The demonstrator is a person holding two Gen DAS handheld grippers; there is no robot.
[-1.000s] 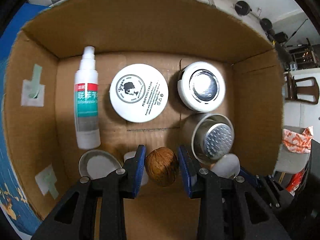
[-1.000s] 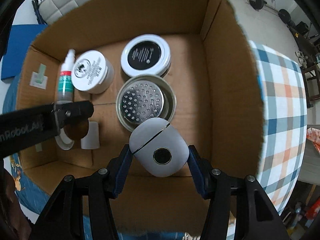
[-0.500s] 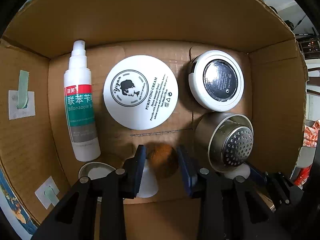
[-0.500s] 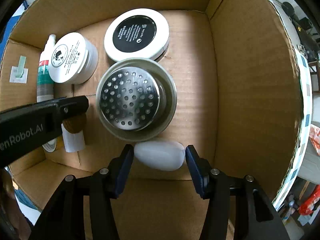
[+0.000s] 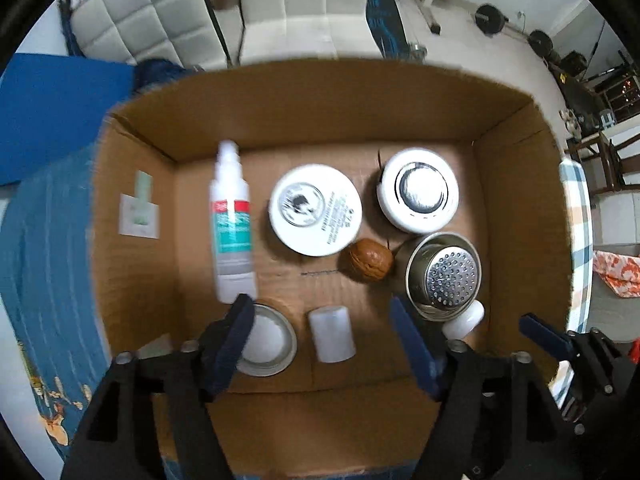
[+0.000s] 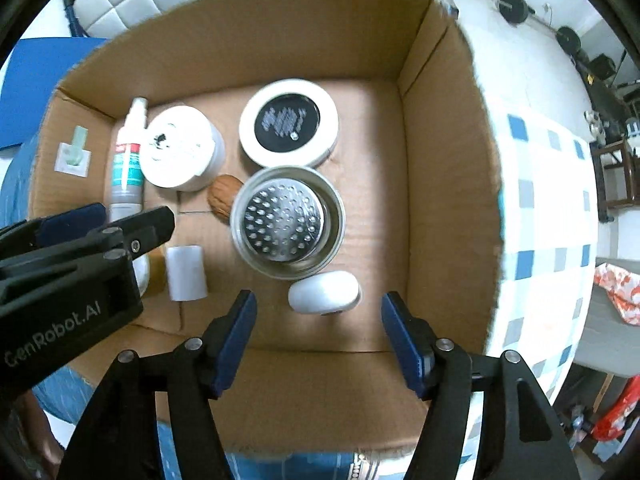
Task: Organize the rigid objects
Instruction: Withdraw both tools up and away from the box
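An open cardboard box (image 5: 320, 112) (image 6: 440, 184) holds a spray bottle (image 5: 232, 224), a white cream jar (image 5: 316, 210), a round white tin (image 5: 418, 190) with a dark lid (image 6: 288, 122), a perforated steel cup (image 5: 444, 274) (image 6: 288, 222), a walnut (image 5: 370, 260) (image 6: 222, 198), a white cap (image 5: 332, 334) (image 6: 186, 272), a metal lid (image 5: 266, 340) and a white oval case (image 6: 324, 292). My left gripper (image 5: 322, 336) is open and empty above the box's near side. My right gripper (image 6: 318, 332) is open and empty just behind the oval case.
The box sits on a blue patterned cloth (image 5: 44, 264) with a checked cloth (image 6: 548, 220) to its right. A white padded seat (image 5: 168, 28) and weight plates (image 5: 490, 18) lie beyond. The left gripper's body (image 6: 68, 280) shows at the right wrist view's left.
My left gripper opened and let go of the walnut, which now lies in the box. My right gripper opened and released the oval case beside the steel cup. Both pulled back up.
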